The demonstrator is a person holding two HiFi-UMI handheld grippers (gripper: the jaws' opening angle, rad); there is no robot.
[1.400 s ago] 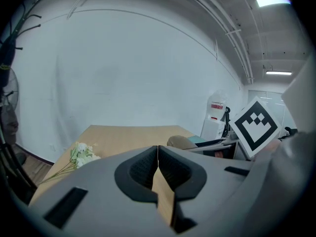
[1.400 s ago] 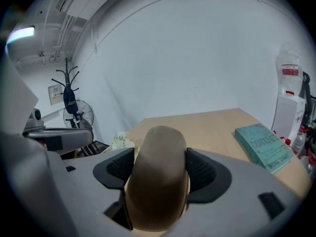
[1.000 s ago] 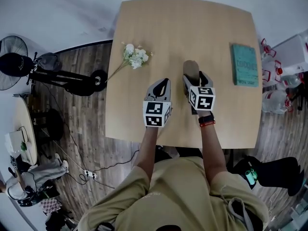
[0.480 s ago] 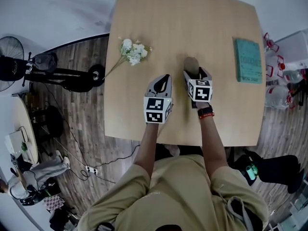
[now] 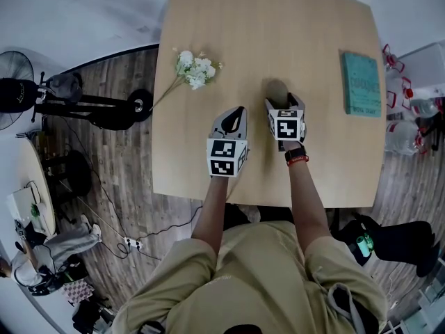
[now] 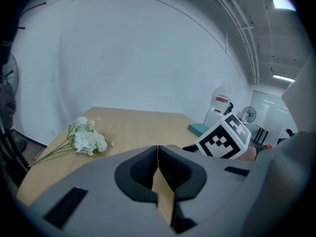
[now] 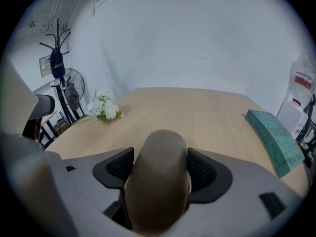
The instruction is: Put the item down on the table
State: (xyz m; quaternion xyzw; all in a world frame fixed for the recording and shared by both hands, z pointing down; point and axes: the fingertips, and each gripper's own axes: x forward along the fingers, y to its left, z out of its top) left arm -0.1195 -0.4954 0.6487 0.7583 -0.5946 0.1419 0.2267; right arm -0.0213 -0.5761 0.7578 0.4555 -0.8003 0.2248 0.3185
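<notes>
A brown, rounded, oblong item sits between the jaws of my right gripper, which is shut on it. In the head view the item pokes out ahead of the right gripper, over the middle of the light wooden table. Whether the item touches the tabletop I cannot tell. My left gripper hovers just to the left of it. Its jaws are pressed together with nothing between them.
A bunch of white flowers lies near the table's left edge. A teal book lies by the right edge. A fan and stand are on the floor to the left, and a water dispenser stands beyond the table.
My right gripper with the brown item has shifted slightly farther across the table. The left gripper has hardly moved.
</notes>
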